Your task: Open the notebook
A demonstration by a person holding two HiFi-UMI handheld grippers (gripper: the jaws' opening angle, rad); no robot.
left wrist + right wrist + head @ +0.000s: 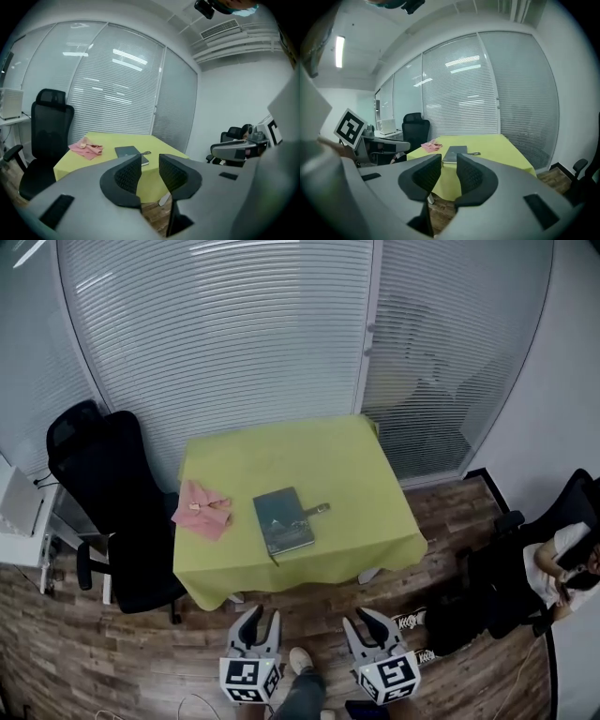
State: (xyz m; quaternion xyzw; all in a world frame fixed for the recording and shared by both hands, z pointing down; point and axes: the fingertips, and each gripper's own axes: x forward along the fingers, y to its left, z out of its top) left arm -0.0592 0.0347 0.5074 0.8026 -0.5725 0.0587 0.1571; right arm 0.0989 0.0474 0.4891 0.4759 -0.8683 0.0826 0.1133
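A dark grey-green notebook lies closed on the yellow-green table, near its front edge, with a strap and clasp at its right side. Both grippers hang low in front of the table, above the wooden floor and well short of the notebook. My left gripper is open with nothing between its jaws. My right gripper is open and empty too. In the left gripper view the notebook shows beyond the gripper. The right gripper view has the notebook straight ahead of the gripper.
A crumpled pink cloth lies on the table left of the notebook. A black office chair stands at the table's left side. A seated person is at the far right. Blinds cover the glass wall behind.
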